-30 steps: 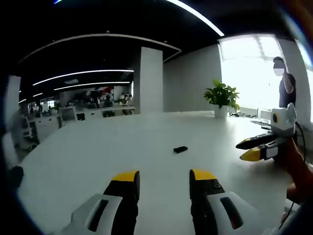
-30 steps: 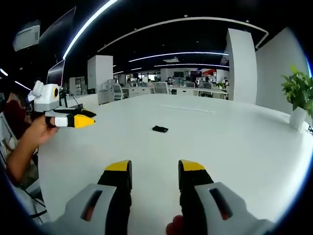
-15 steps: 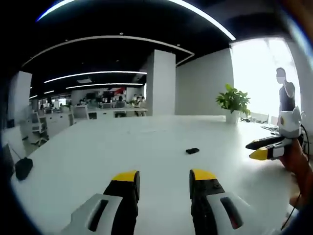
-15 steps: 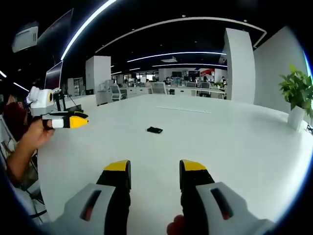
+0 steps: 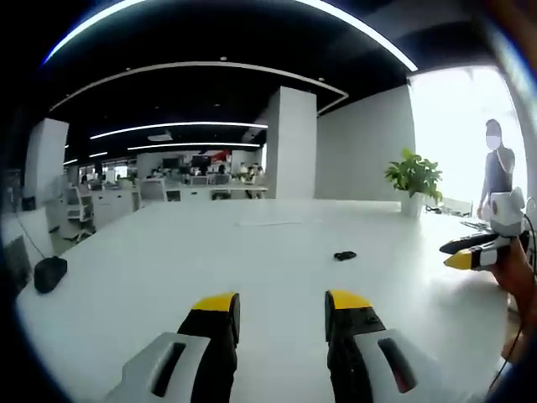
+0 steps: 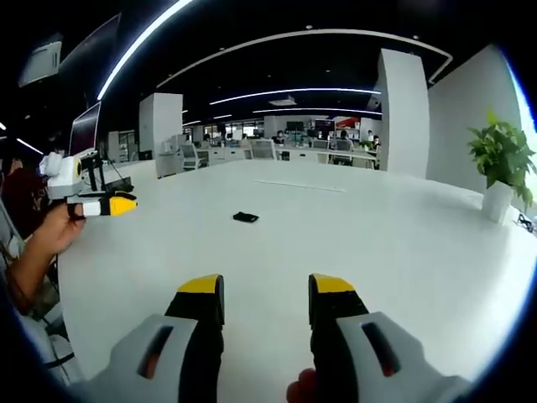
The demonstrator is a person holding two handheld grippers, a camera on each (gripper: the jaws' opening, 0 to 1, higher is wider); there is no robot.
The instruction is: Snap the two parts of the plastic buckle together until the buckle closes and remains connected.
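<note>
A small black plastic buckle (image 5: 345, 255) lies on the white table (image 5: 168, 269), well ahead of my left gripper (image 5: 282, 304) and to its right. The left gripper's yellow-tipped jaws stand apart with nothing between them. The right gripper view has the same buckle (image 6: 245, 217) far ahead and a little left of my right gripper (image 6: 266, 288), which is open and empty too. Each gripper also appears in the other's view: the right gripper (image 5: 480, 250) at the right edge, the left gripper (image 6: 94, 204) at the left, both held in hands above the table.
A potted green plant (image 5: 413, 180) stands at the table's far right corner. A black mouse-like object (image 5: 49, 274) sits near the left edge. A person (image 5: 497, 168) stands by the bright window. Desks, chairs and a white pillar (image 5: 290, 143) fill the office behind.
Both views have shifted: the left one panned left, so the buckle and plant sit further right; the right one panned right, so the buckle sits further left. Jaws unchanged.
</note>
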